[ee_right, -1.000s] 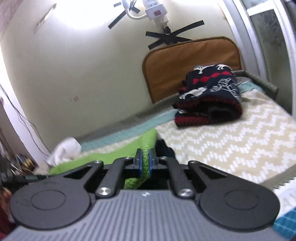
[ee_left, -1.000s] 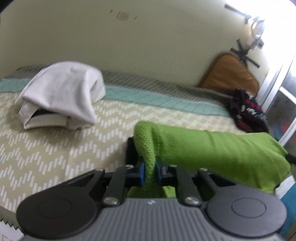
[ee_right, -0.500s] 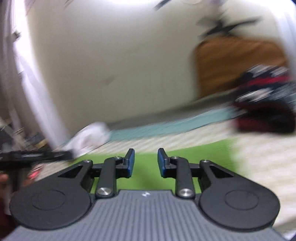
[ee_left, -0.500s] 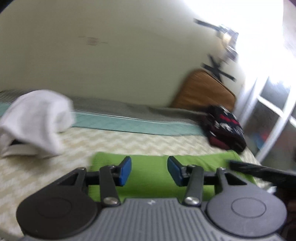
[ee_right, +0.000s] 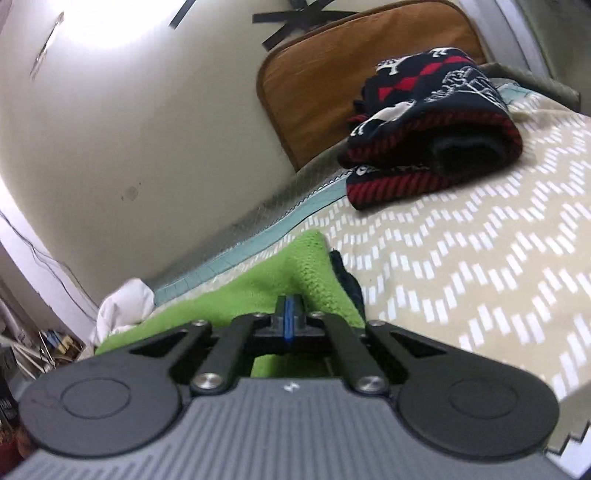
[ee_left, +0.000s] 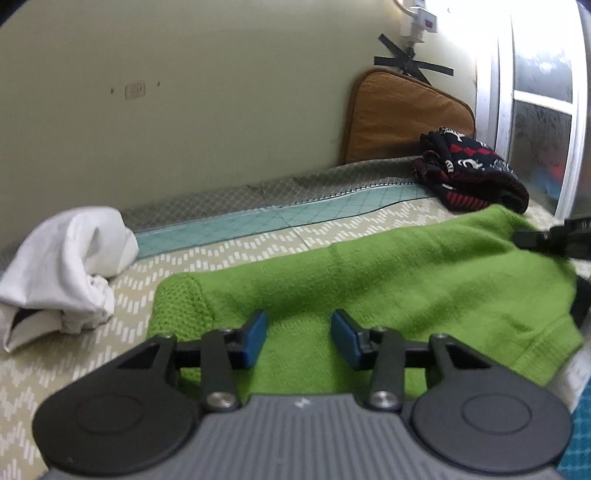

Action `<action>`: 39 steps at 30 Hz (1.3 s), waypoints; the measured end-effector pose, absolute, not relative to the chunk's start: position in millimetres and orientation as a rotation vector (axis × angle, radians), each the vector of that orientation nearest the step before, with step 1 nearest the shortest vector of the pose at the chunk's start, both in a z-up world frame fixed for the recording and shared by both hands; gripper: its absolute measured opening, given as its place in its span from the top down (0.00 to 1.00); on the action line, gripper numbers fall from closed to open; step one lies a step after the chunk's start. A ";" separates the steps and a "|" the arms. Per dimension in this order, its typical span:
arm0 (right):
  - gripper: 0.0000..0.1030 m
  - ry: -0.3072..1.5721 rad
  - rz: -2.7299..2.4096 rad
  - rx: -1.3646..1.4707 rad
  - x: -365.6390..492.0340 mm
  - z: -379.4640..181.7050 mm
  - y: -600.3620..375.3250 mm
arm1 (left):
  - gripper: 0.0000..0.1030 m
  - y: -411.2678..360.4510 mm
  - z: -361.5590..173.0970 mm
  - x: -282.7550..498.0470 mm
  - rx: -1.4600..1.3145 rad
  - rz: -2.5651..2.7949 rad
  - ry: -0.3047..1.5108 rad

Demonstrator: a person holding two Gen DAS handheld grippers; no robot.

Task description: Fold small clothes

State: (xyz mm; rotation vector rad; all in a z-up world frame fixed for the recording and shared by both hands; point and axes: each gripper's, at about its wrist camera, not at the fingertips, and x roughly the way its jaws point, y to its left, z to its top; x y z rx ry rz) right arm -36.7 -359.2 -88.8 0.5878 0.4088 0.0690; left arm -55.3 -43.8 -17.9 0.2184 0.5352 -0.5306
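Wall (ee_left: pixel 221 110): pale cream-green paint, scuffed, with a small plate and marks high up.
Bed cover (ee_right: pixel 461 251): beige with white zigzag dashes, then a teal grid band (ee_left: pixel 295 216) and a grey lattice strip along the wall.
Cushion (ee_left: pixel 399 118): brown, propped upright against the wall at the bed's far end.
Tape (ee_left: pixel 410 66): black strips crossed on the wall above the cushion, under a white power strip (ee_left: pixel 421 18).
Window (ee_left: pixel 539 122): white frame, frosted panes, strong glare.
Clutter (ee_right: pixel 44 339): dim, blurred items beyond the bed's edge.
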 end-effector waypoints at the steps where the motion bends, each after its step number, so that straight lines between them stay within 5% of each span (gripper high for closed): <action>1: 1.00 0.407 0.058 0.554 -37.1 -87.8 -353.4 | 0.60 -43.7 -17.0 -56.3 0.217 -0.530 0.534; 23: 0.96 0.399 0.076 0.552 -41.0 -84.6 -357.6 | 0.42 -39.0 -17.0 -54.0 0.167 -0.603 0.548; 39: 0.95 0.398 0.072 0.553 -41.5 -84.0 -356.7 | 0.41 -37.7 -16.7 -54.0 0.156 -0.609 0.550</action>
